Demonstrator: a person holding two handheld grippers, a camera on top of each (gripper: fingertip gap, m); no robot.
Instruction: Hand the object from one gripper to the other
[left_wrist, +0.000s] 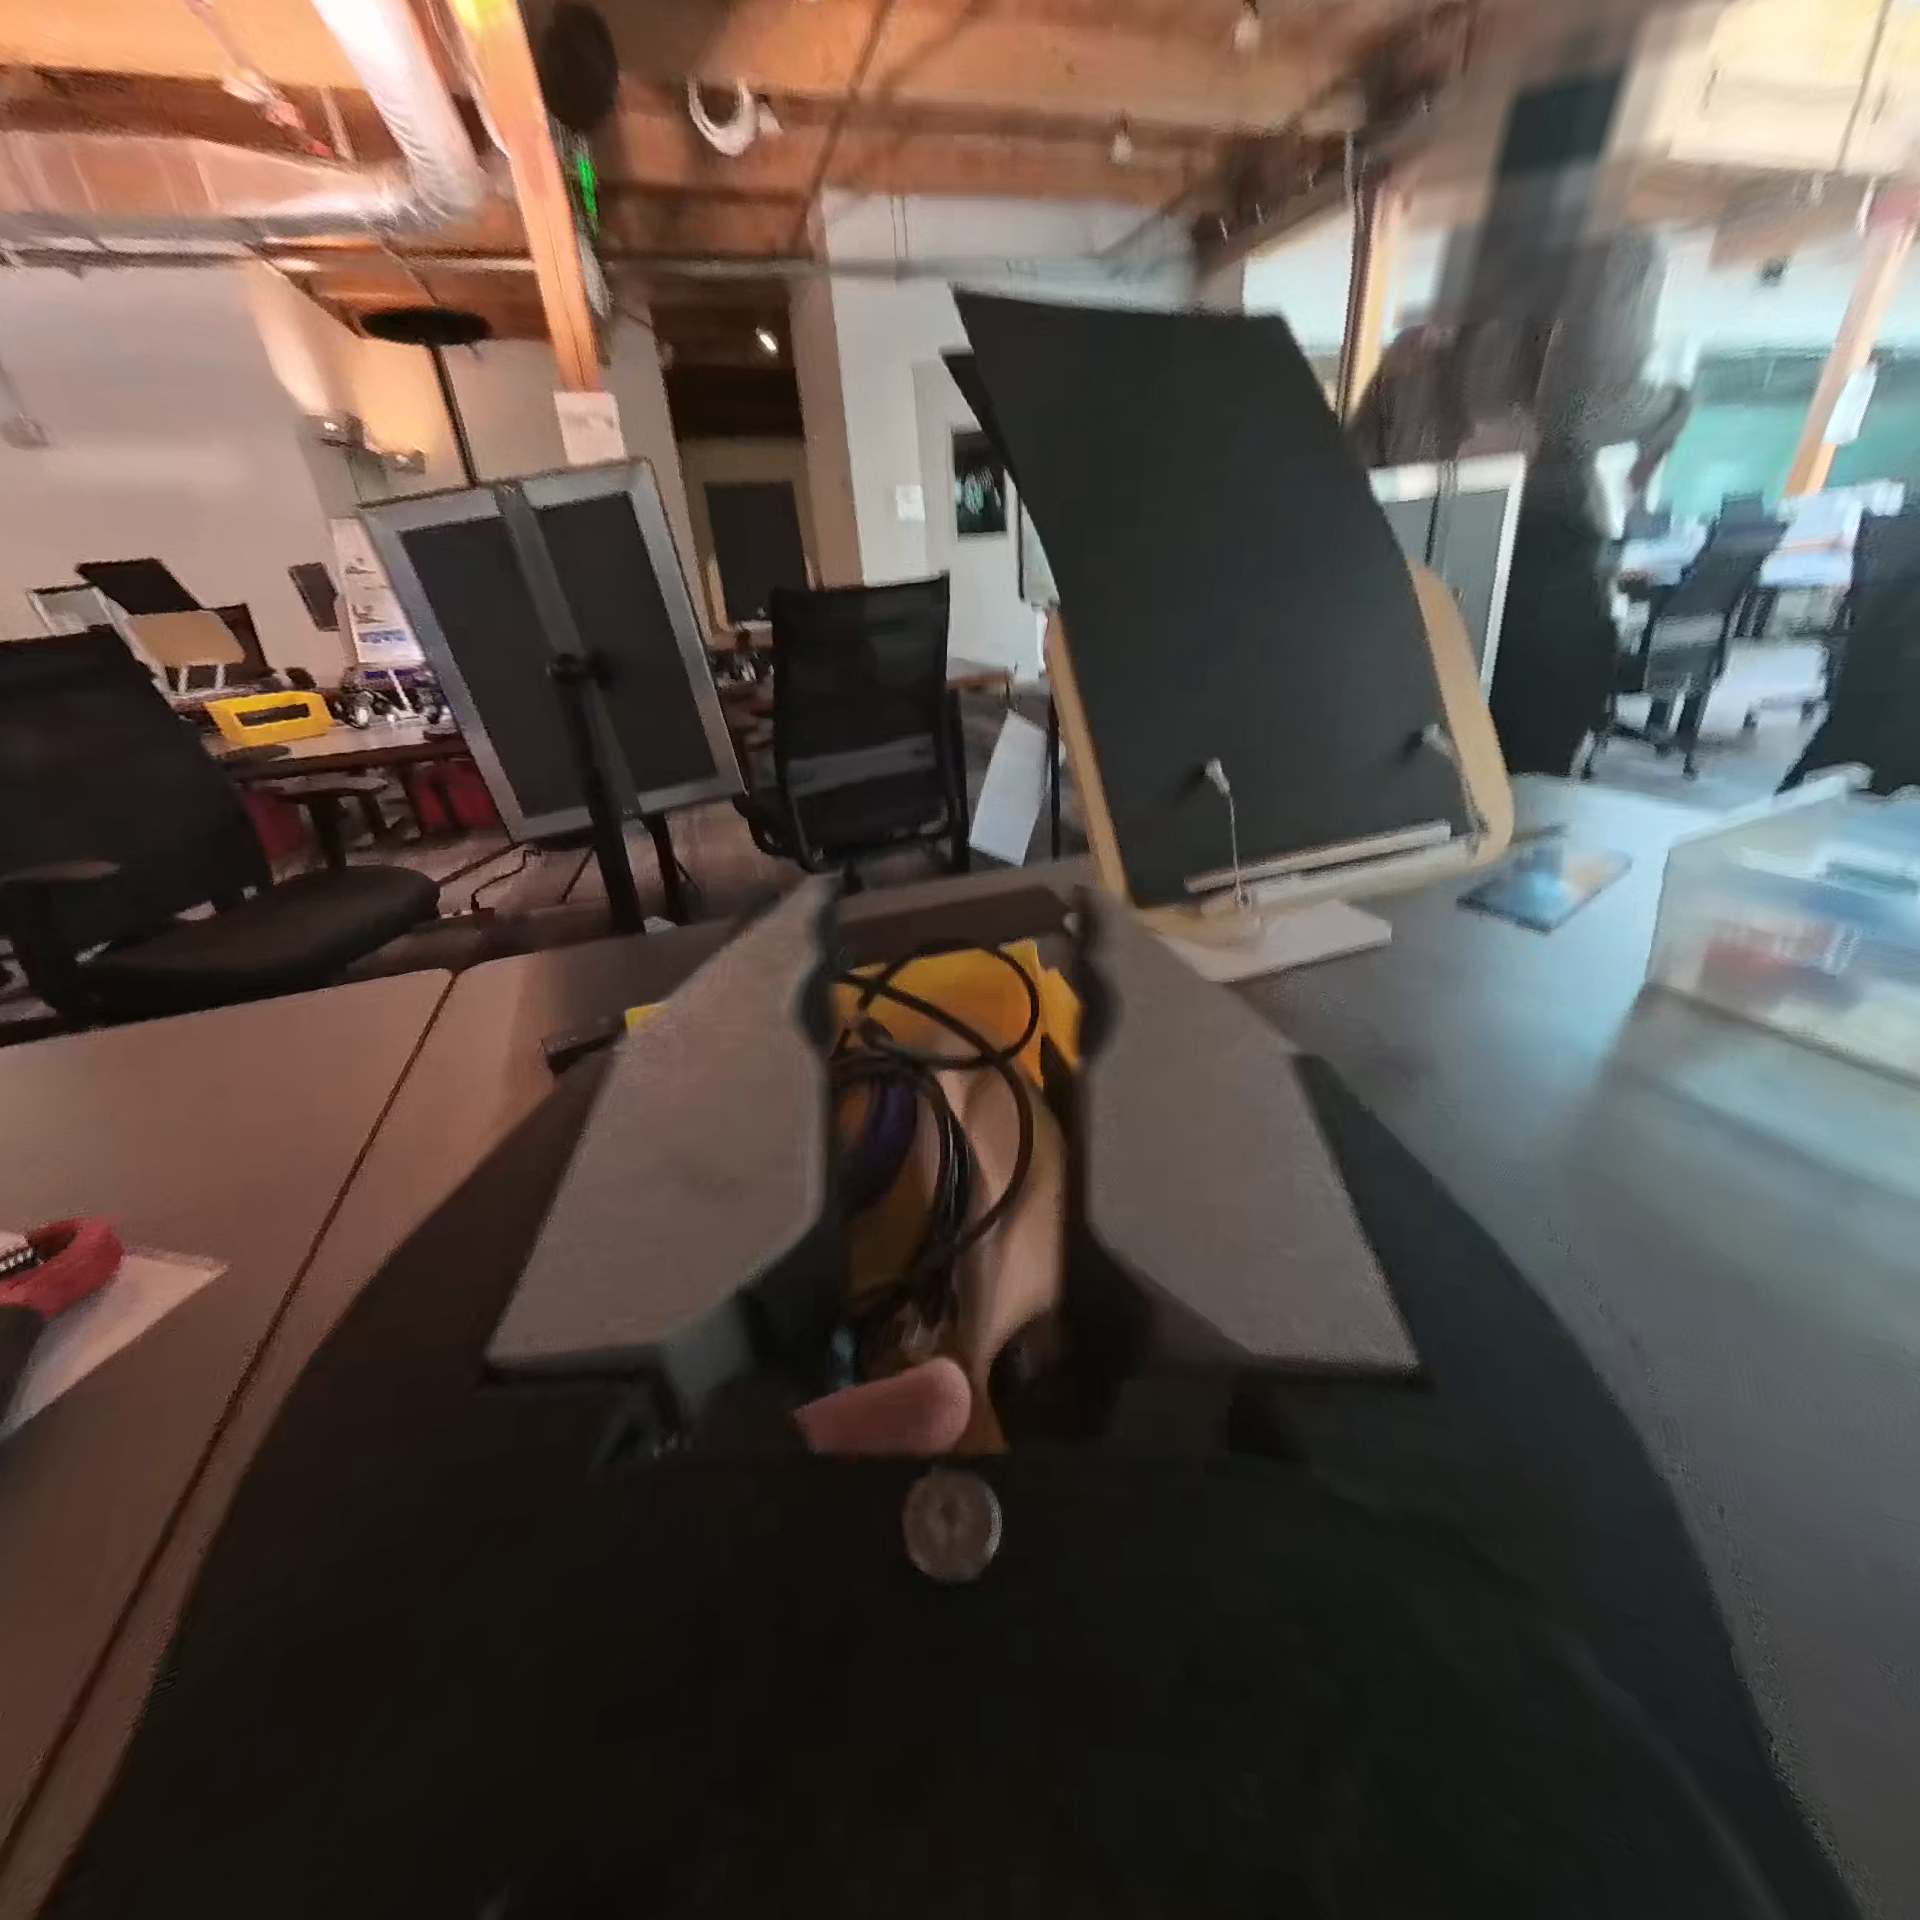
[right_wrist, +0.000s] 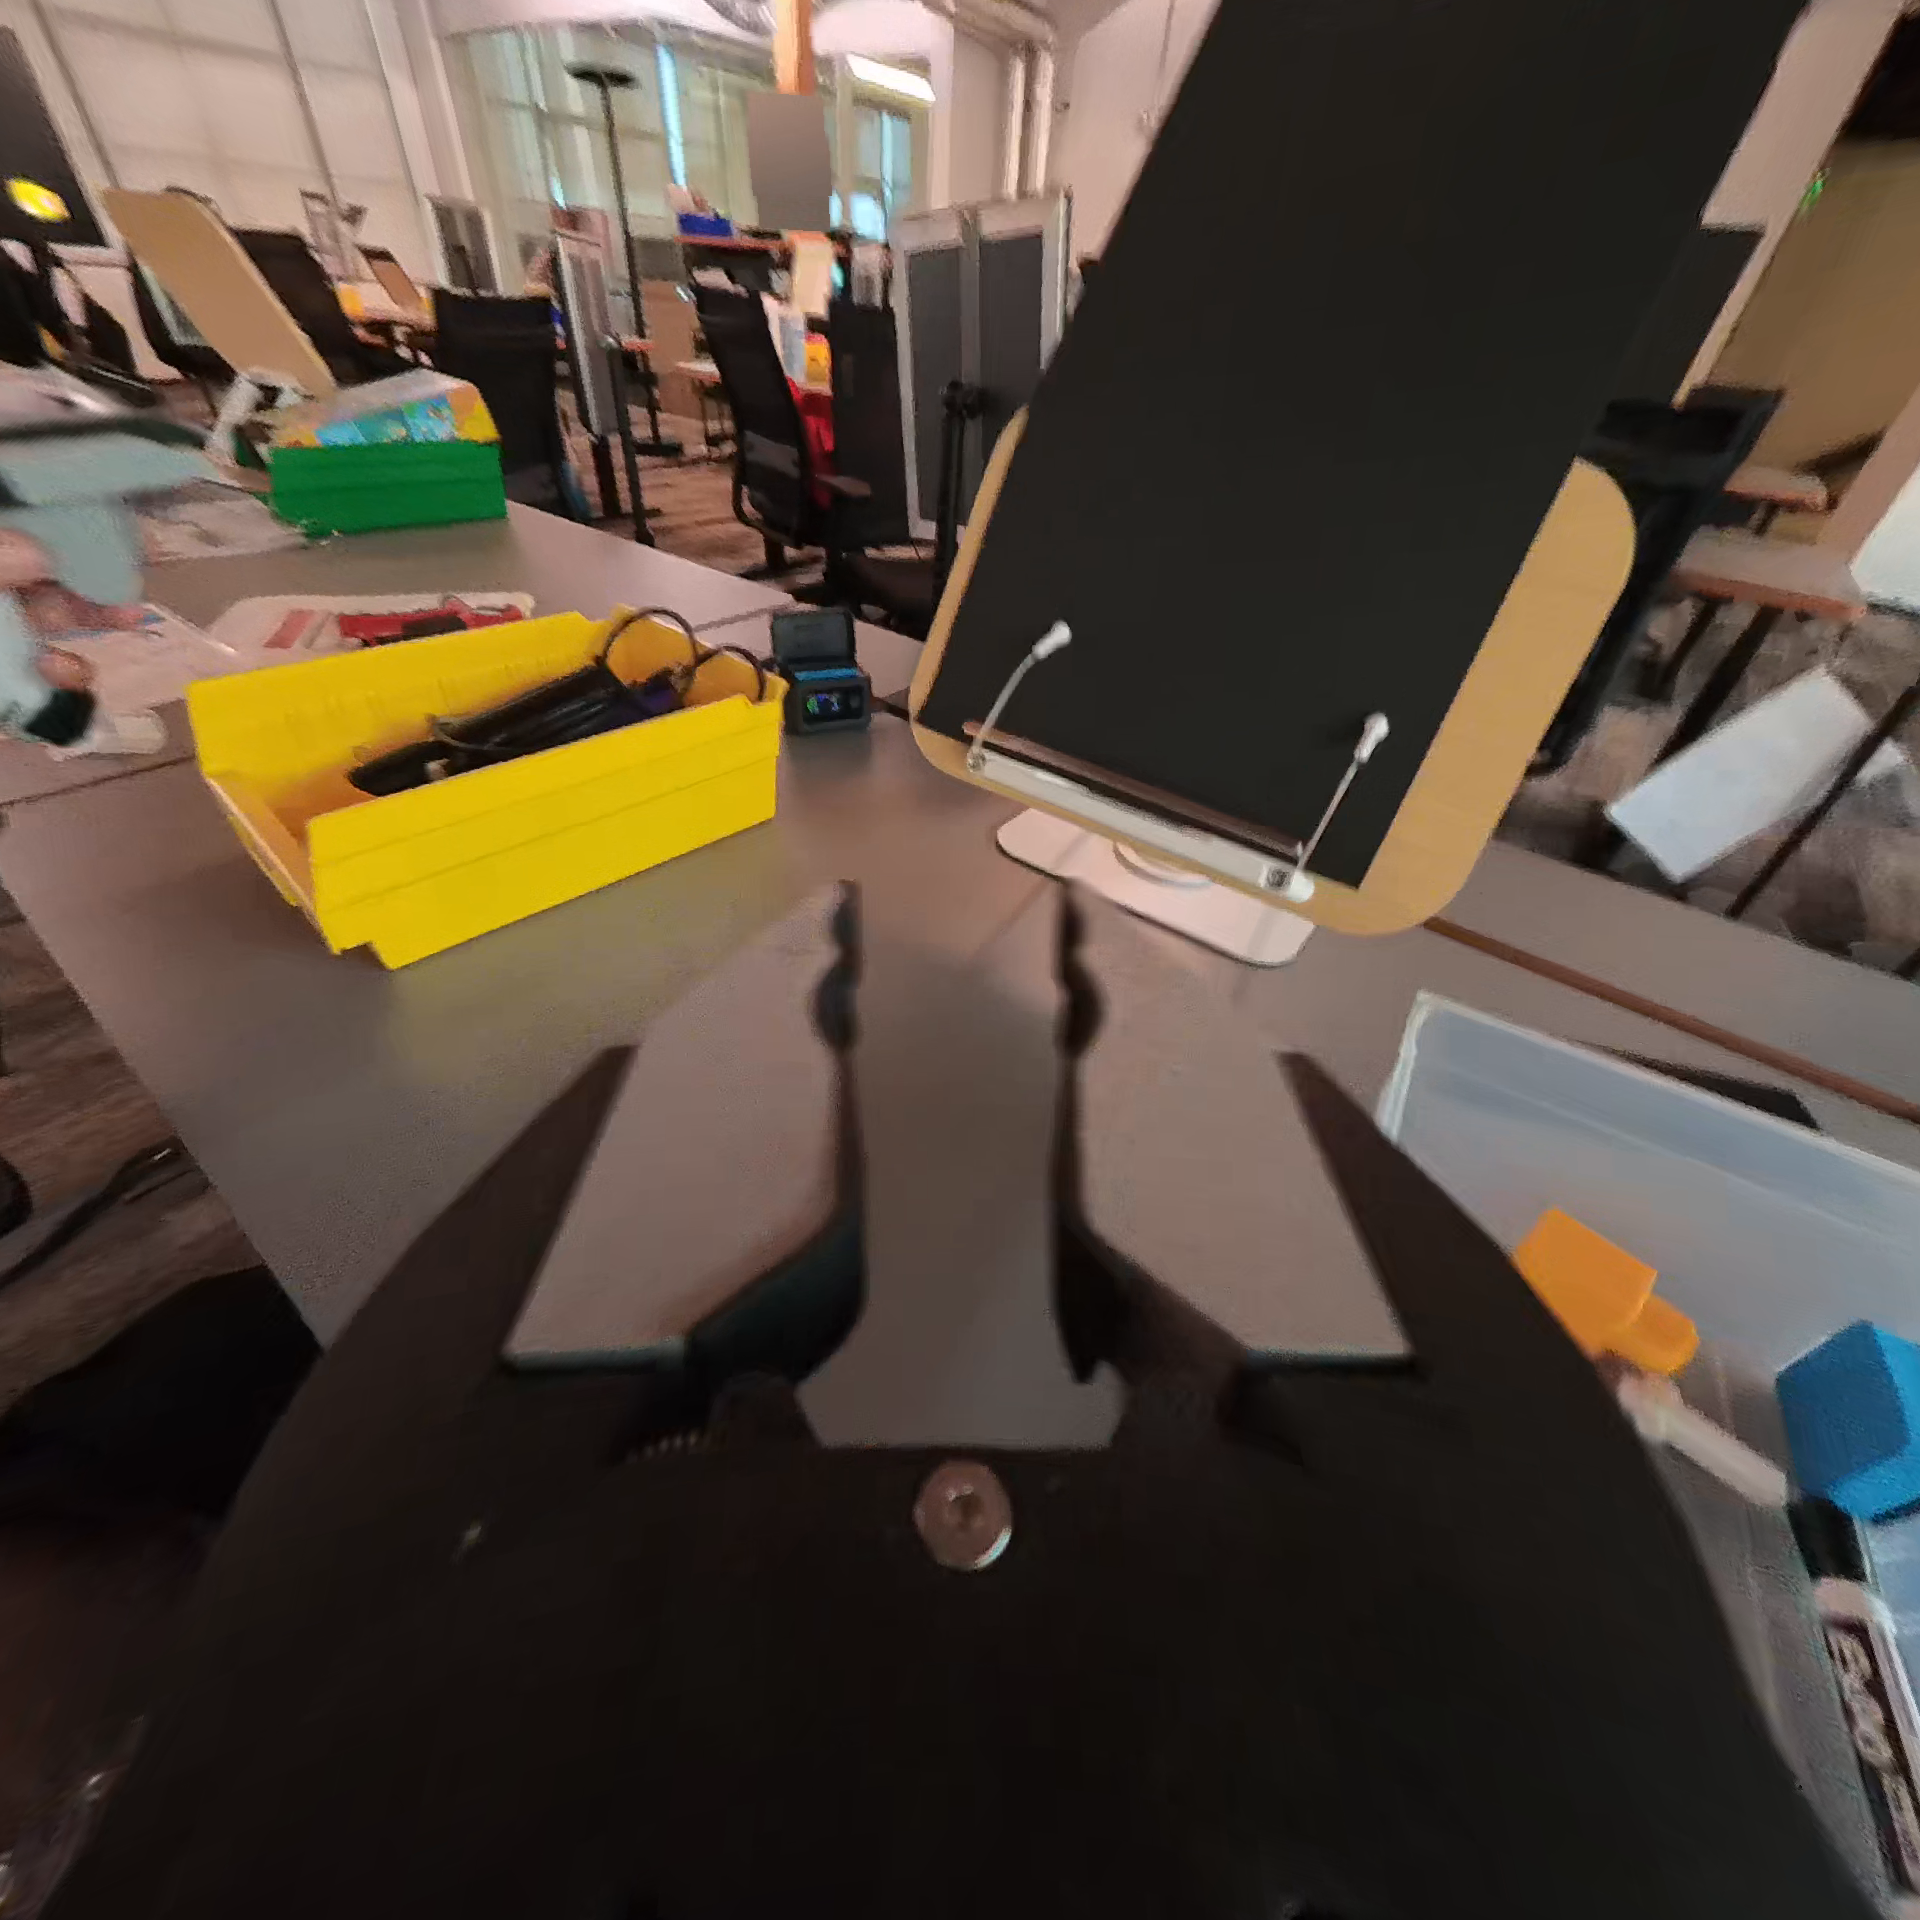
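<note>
- Left wrist view: my left gripper (left_wrist: 951, 997) hangs over the yellow plastic bin (left_wrist: 1023, 992), its grey fingers (left_wrist: 717, 1132) parted to a middling gap with nothing pinched between them.
- Through that gap I see the bin's load, a tangle of black cables (left_wrist: 971, 1091) with a purple bit among them; which of these is the object to hand over, I cannot tell.
- A fingertip of a hand (left_wrist: 888, 1403) shows at the base of my fingers, just above the round silver screw.
- Beyond the bin a black board on a tan wooden stand (left_wrist: 1226, 665) leans back on the grey table (left_wrist: 1455, 1091); a clear plastic box (left_wrist: 1787, 935) stands to the right, blurred.
- Right wrist view: my right gripper (right_wrist: 956, 966) hovers above bare grey table (right_wrist: 520, 1039), fingers set a moderate way apart and empty.
- The yellow plastic bin (right_wrist: 540, 842) sits ahead on the left with the black cables (right_wrist: 540, 717) lying in it, well apart from my right fingertips.
- A small black device with a lit screen (right_wrist: 823, 691) stands just behind the bin's right end.
- The black board on its tan stand (right_wrist: 1299, 520) rises ahead on the right.
- At the right edge a clear plastic tub (right_wrist: 1621, 1132) holds an orange block (right_wrist: 1595, 1299) and a blue block (right_wrist: 1855, 1423).
- A green bin (right_wrist: 384, 483) rests farther back on the left.
</note>
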